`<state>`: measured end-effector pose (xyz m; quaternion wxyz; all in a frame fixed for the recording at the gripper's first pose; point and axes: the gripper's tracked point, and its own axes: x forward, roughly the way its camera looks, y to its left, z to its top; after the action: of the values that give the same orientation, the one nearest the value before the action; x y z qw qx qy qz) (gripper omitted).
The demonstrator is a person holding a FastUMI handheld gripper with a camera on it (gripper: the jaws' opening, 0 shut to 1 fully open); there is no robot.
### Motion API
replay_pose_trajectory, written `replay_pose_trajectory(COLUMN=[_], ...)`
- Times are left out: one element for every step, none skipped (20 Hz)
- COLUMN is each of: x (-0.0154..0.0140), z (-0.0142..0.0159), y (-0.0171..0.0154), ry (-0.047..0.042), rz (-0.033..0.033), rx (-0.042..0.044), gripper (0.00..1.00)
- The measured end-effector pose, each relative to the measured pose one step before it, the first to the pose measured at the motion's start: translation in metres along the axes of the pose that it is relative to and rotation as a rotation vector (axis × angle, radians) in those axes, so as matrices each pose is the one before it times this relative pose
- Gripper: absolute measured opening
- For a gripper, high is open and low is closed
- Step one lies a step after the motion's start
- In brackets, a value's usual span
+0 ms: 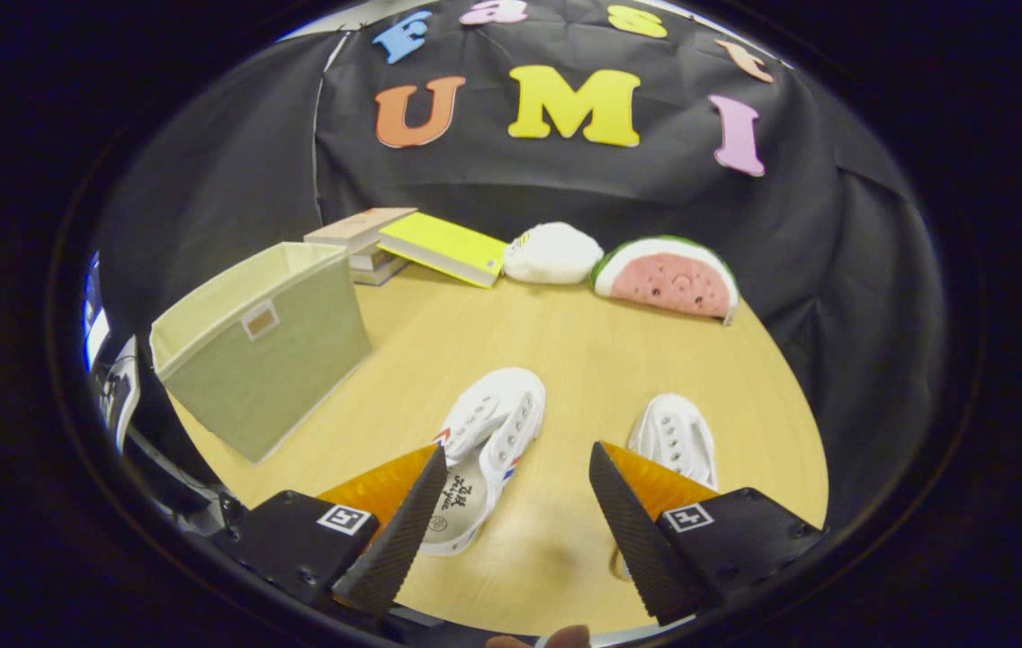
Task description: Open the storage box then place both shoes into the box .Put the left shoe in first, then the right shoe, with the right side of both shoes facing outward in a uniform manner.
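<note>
While the gripper (518, 468) hovers spread wide, grasping nothing | left shoe (486, 450) beside its left finger, partly between | right shoe (677, 436) beyond right finger | open beige storage box (264, 360) on wooden table (583, 360), left of shoes

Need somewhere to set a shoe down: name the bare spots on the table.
Bare wood lies between the fabric box, the shoes and the watermelon toy. Books crowd the back. The open gripper holds nothing.
</note>
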<state>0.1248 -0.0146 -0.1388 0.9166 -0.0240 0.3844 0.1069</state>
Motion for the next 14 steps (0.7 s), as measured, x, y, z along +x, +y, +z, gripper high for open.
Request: replay_pose_trajectory(x=[0.01011,0.00797,0.00809,0.00793,0.00829,0.00604,0.00629,0.00468,0.00164,0.00238,0.00199,0.00186,0.00018,0.0013], z=[-0.00528,-0.00392,-0.00328,-0.00296,-0.00276,-0.00247,-0.00045,0.00097,0.00111,0.00027,-0.00066,-0.00138,-0.00099,-0.00146], y=[-0.00126,-0.00029,0.00106,0.00084,0.00052,0.00214,0.00186,0.001,0.00106,0.00071,0.00194,0.00068,0.00091,0.00325], ry=[0.03051,0.02919,0.02363,0.02275,0.0242,0.02627,0.01889,0.01366,0.01339,0.01271,0.01628,0.01706,0.0188,0.0231], rz=[0.00643,0.005,0.00956,0.00779,0.00839,0.01481,0.01563,0.01028,0.01245,0.01218,0.01987,0.0117,0.01415,0.01753], rx=[0.01484,0.01184,0.0057,0.00802,0.01304,0.01622,0.01772,0.01077,0.0049,0.01026,0.00723,0.0099,0.00855,0.00965], gripper=[1.0,1.0,1.0,1.0,1.0,1.0,1.0,0.99,0.95,0.86,0.81,0.71,0.61,0.51])
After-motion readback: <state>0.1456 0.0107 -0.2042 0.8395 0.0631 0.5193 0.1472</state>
